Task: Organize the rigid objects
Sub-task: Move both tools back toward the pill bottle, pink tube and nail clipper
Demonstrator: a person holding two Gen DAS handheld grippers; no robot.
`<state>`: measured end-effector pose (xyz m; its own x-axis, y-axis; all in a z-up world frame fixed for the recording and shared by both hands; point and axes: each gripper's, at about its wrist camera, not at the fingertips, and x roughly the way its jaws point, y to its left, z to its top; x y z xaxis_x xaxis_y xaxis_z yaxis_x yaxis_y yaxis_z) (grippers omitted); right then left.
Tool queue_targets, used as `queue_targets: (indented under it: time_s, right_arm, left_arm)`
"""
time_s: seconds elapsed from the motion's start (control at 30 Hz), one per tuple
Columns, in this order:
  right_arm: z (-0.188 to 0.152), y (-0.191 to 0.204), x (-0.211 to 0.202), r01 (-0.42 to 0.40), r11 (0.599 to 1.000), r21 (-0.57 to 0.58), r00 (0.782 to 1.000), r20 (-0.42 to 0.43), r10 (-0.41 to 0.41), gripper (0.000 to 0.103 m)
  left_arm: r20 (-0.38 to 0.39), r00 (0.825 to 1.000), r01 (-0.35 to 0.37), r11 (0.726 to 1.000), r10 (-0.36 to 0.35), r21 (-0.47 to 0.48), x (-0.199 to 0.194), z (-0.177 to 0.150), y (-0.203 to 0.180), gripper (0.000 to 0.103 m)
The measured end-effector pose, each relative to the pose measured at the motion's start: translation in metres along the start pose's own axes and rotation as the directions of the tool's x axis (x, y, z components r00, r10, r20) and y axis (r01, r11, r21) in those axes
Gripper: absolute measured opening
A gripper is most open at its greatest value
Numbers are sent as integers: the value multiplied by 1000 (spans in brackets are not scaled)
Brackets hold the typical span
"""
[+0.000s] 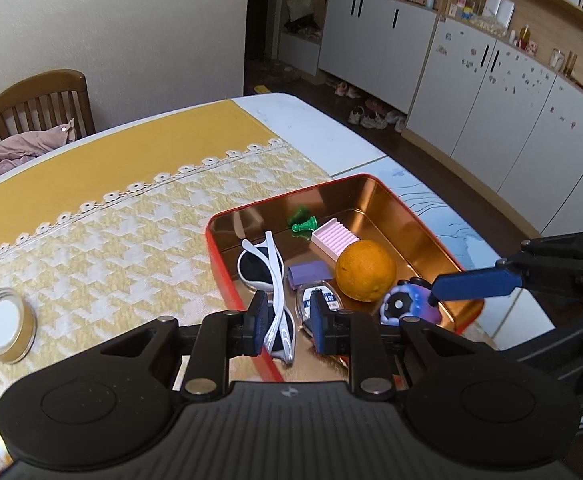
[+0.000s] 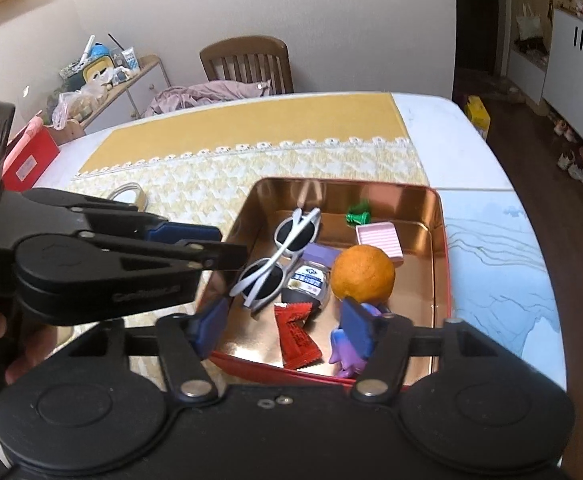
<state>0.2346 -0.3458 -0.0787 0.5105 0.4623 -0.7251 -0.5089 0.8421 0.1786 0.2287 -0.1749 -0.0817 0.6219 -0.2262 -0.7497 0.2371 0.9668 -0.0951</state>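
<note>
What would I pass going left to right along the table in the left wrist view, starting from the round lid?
Round gold-rimmed lid with white centre → white-framed dark-lens sunglasses → small purple block → round orange fruit → purple-blue toy figure.

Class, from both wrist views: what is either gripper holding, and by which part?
Nothing is held. The left gripper is shut and empty; the right gripper is open, the purple toy in the tin beside one finger, not pinched.
</note>
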Motion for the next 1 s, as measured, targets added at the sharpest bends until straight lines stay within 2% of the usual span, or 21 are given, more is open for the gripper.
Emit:
queue_targets:
  time_s: [0.17,0.27,0.37,0.4,0.43,0.67,0.93,1.0]
  right_arm:
    - [-2,10,-7,-10,1000,2,1000,16,10,65]
    - [-4,18,-10,-18,1000,-5,999,31,18,76]
    - [-8,30,-12,-24,999,-25,999,47,25,79]
    - [-9,34,-12,-28,999,-27,998,48,29,80]
    - [-10,38,-12,-33,999,-28,998,51,34,82]
    - [-15,69,-9,-36,998,-43,997,69,38,89]
    - [-18,106,0,-50,997,-55,996,74,54,94]
    - [-18,116,3,-51,996,-69,996,74,56,95]
  left_arm:
    - [25,1000,11,1000,-10,-19,-24,-10,9,22]
    - [44,999,18,999,-17,-33,-39,-16,16,23]
    - [67,998,12,999,-9,-36,-53,-25,24,41]
    - [75,997,11,999,-8,-41,-57,-28,28,52]
    - [84,996,7,999,-3,-48,-62,-31,32,60]
    - [98,995,-8,995,17,-95,-89,-55,63,62]
    - [139,986,-78,991,93,-107,-119,-84,97,63]
    - [142,985,-85,990,101,-116,-125,-91,107,67]
